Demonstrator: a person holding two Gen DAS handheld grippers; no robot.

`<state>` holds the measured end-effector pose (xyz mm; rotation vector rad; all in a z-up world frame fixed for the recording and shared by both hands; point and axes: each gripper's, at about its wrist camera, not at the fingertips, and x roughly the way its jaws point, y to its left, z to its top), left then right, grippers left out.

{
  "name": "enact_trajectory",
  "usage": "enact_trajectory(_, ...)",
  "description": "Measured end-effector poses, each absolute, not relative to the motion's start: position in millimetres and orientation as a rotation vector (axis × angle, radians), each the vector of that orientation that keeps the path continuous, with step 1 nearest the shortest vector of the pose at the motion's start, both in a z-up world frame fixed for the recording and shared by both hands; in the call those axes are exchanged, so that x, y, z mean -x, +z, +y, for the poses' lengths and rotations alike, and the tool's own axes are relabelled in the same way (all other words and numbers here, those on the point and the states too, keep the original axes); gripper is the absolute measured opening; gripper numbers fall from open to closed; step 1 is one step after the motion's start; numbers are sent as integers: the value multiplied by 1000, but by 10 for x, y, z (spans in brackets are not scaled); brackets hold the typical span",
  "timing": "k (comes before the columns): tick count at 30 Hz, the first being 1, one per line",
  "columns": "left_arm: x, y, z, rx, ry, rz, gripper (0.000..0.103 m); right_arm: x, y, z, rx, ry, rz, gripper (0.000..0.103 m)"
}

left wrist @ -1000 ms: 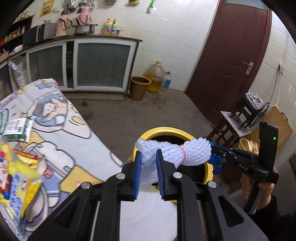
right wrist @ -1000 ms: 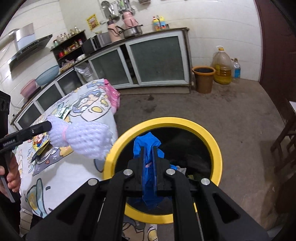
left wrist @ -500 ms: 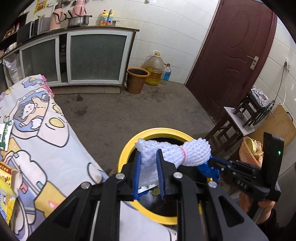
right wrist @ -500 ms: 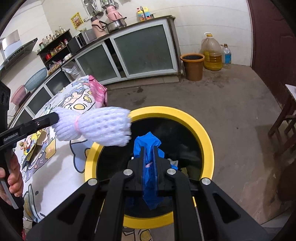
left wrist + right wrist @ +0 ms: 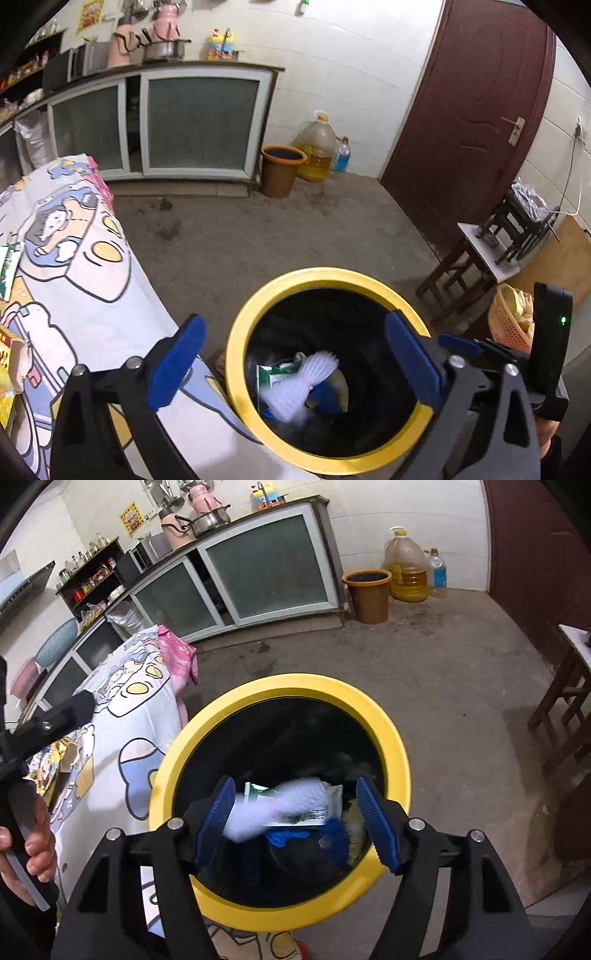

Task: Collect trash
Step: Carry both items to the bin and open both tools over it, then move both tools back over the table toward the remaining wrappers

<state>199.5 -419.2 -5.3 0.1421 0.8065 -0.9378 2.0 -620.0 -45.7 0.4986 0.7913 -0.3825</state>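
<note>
Drop step, both hands at once. Left gripper (image 5: pixel 295 363) hangs over the yellow-rimmed bin (image 5: pixel 236 343), jaws opening and already spread wide, nothing between the pads. Right gripper (image 5: pixel 297 821) is above the same bin, jaws opening, partly spread, also empty.

White foam net (image 5: pixel 299 387) is inside the bin, motion-blurred, so it looks to be mid-fall or just landing on the pile. Blue bag (image 5: pixel 325 400) sits right beside it at the bottom, next to a green-and-white packet (image 5: pixel 273 374). Right wrist view agrees: foam net (image 5: pixel 273 808) and blue scrap (image 5: pixel 288 836) are below the rim, inside the black liner.

Judgement: this pair of items is done. More trash is left on the cartoon-print tablecloth (image 5: pixel 92 295): a yellow wrapper (image 5: pixel 5 369) at the left frame edge and a green-white leaflet (image 5: pixel 9 260) further up.

Next move calls for lifting both grippers clear of the rim, swinging back over the table, jaws kept wide, then picking the flat wrapper by an edge. Thin flat packaging on cloth, so risk of pinching fabric with it.
</note>
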Motion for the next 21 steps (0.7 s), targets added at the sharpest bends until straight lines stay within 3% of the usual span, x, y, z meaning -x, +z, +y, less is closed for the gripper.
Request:
enact_trajectory(9,-2102,253,-3658,-96,-885,740,95,75,-378,-6071,-457,-388,774,66)
enact_trajectory(15,-2309,574,-2778,-123,-848,681,95,-171,-33,-5700,-361,-216,726,67)
enact_trajectory(19,-2480,736,-1995,-170,-776,642,95,-489,189,-5256,-277,-39,707,75)
enact_trajectory(21,-2590,792,-1551,-200,-722,623,95,-713,281,-4972,-228,51,705,88)
